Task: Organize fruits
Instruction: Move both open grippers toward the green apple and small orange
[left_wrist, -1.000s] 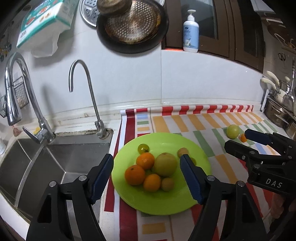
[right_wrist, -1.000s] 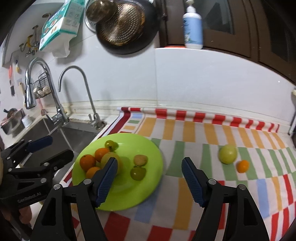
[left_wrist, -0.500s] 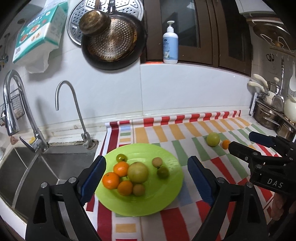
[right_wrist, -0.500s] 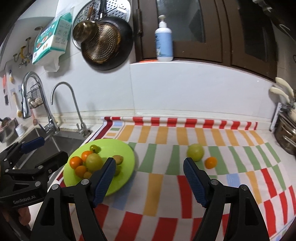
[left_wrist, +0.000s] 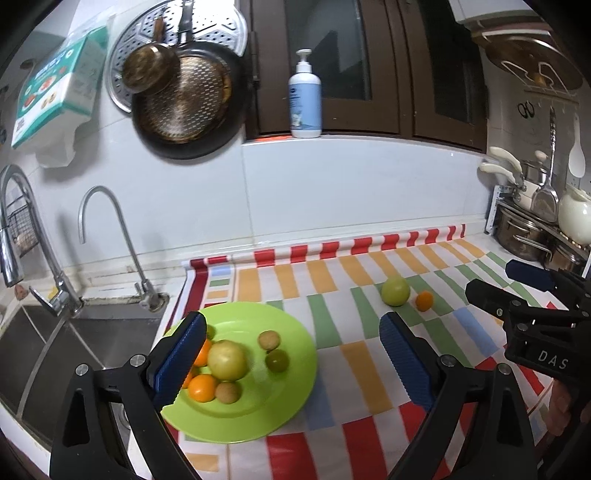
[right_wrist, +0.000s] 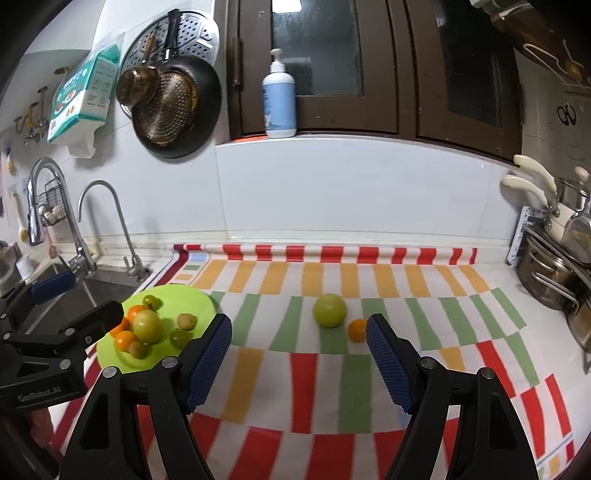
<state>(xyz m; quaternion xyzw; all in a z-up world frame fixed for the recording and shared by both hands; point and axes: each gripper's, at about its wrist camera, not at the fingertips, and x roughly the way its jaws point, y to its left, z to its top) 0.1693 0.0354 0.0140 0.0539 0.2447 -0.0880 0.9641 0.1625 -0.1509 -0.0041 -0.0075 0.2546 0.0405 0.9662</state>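
Left gripper (left_wrist: 291, 363): black frame, blue ribbed pads, jaws wide apart, nothing between them; its body reads, as far as legible, "GenRobot.AI" in the right wrist view. Right gripper (right_wrist: 298, 356): same build, jaws likewise spread and empty; white letters "DAS" readable on its side from the left wrist view, the rest cut off. Round lime-green plate (left_wrist: 291, 406), smooth and glossy, lies below and between the left gripper's pads, at the left edge of a striped oilcloth (right_wrist: 354, 373) in red, orange, green and white blocks. On the plate: a large yellow-green round fruit (left_wrist: 226, 360), oranges (left_wrist: 202, 387) touching it, a small brown fruit (left_wrist: 268, 339) and a dark green one (left_wrist: 277, 360) just beside each other. Ahead of the right gripper, off the plate: a large green fruit (right_wrist: 329, 310) and a small orange (right_wrist: 357, 329) near it, the orange just beside the right pad's tip. Beyond the left gripper's left finger: steel sink (left_wrist: 55, 343) with curved chrome tap (left_wrist: 107, 236). High ahead: pump bottle (right_wrist: 279, 99), label too small to read; dark dimpled pan (right_wrist: 173, 110) hanging on white tile.
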